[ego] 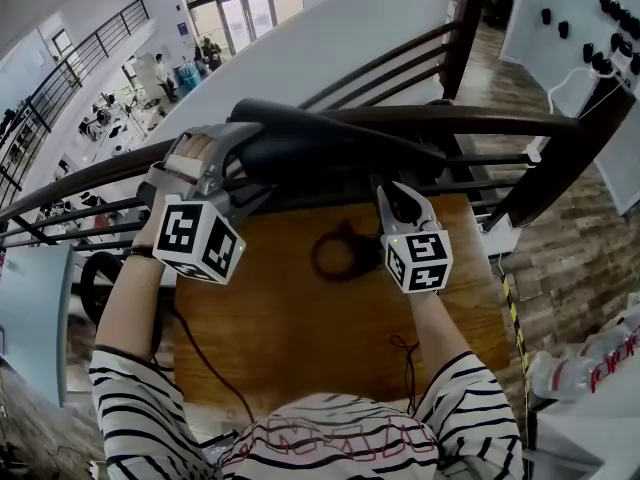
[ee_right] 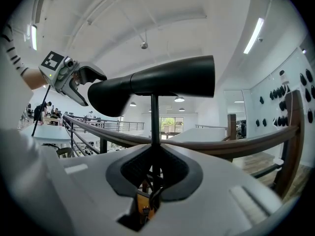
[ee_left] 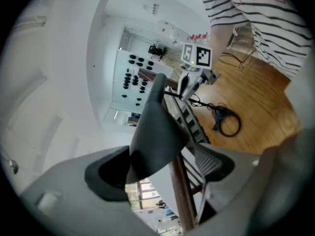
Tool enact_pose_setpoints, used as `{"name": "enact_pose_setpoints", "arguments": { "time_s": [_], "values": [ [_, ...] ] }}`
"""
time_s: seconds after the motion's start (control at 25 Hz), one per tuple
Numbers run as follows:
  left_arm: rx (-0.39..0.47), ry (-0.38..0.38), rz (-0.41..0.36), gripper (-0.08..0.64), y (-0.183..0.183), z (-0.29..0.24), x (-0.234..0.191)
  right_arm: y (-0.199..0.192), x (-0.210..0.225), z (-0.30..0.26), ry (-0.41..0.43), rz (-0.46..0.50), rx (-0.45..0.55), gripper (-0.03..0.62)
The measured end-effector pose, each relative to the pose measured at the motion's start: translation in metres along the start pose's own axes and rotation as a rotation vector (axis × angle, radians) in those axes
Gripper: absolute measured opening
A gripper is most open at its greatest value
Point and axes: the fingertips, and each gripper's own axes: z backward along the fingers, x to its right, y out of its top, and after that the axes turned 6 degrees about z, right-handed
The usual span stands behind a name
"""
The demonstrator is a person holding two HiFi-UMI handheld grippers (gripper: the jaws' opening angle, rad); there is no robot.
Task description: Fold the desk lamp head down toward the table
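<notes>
right gripper (ee_right: 153,154) level, pinching the lamp stem (ee_right: 154,117) — left gripper (ee_left: 158,168) tilted down, spread around lamp head (ee_left: 155,132)

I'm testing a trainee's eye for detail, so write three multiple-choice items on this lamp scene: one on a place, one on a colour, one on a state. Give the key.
1. Where does the coiled cable lie?
A. On the wooden table
B. In a box
C. On a shelf

2. What colour is the lamp head?
A. White
B. Black
C. Red

3. How does the right gripper stand?
A. Open and empty
B. Shut on a cup
C. Shut on the lamp stem

Key: 1 A, the head view shows it on the tabletop beside the right gripper. 2 B, it is black in every view. 3 C, the pads press the thin stem in the right gripper view.
</notes>
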Motion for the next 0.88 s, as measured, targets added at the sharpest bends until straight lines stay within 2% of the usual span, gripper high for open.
{"name": "enact_pose_setpoints", "arguments": {
  "time_s": [0.24, 0.56, 0.88],
  "values": [
    [0.006, -0.021, 0.056, 0.405, -0.004, -0.005, 0.013, 0.0, 0.0, 0.0, -0.001, 0.015, 0.002, 0.038],
    [0.004, -0.051, 0.153, 0.393, -0.014, -0.023, 0.05, -0.001, -0.001, 0.0, -0.007, 0.018, 0.006, 0.037],
    [0.031, -0.048, 0.333, 0.365, -0.02, -0.051, 0.086, -0.002, -0.003, -0.001, -0.007, 0.016, 0.008, 0.037]
  ]
}}
